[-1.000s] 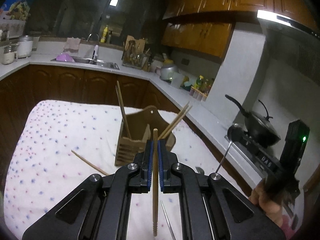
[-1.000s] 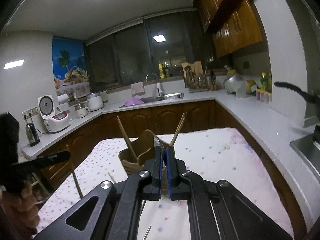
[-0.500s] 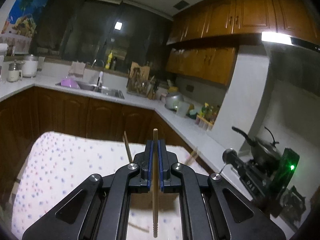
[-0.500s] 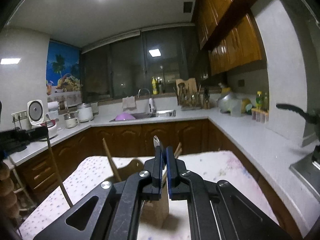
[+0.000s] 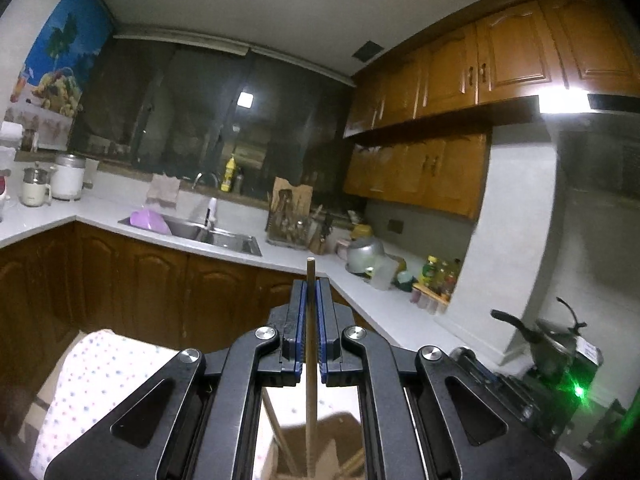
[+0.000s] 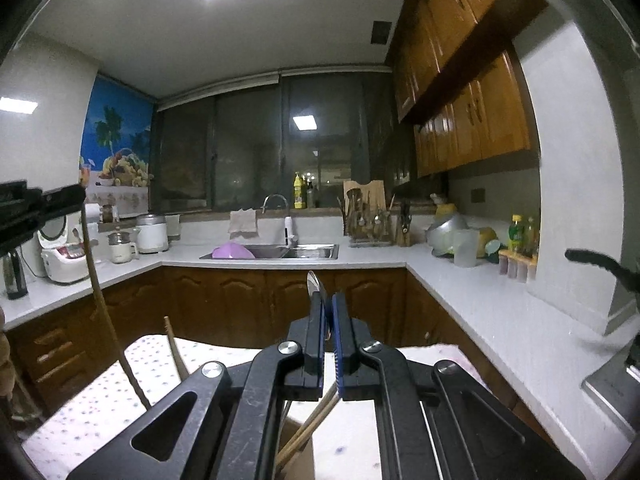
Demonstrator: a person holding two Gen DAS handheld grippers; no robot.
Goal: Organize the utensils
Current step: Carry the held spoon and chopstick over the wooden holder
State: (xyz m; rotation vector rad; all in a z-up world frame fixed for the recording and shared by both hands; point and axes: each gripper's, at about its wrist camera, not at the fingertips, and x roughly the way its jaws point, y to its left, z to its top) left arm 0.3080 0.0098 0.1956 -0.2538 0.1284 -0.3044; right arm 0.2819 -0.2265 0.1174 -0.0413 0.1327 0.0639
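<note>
Left wrist view first: our left gripper [image 5: 311, 304] is clamped on a wooden chopstick [image 5: 310, 364] that stands upright between the pads, its lower end hanging over the wooden utensil holder [image 5: 320, 448] just below. We judge that the thin stick could pivot in the pads or catch the holder's rim on the way down, since so little of it is pinched. In the right wrist view, our right gripper [image 6: 329, 316] is closed on a metal spoon [image 6: 314, 283], bowl end poking up past the fingertips; the smooth handle could slip, or knock the chopsticks [image 6: 308, 428] already leaning in the holder below. Both tools crowd one small opening, so they may collide.

Underneath lies a white dotted tablecloth [image 6: 100, 396]. Around us, from left: rice cookers [image 6: 66, 260] on the white counter [image 6: 480, 292], a sink [image 6: 296, 251] under a dark window, and wooden cabinets [image 6: 476, 124] on the right.
</note>
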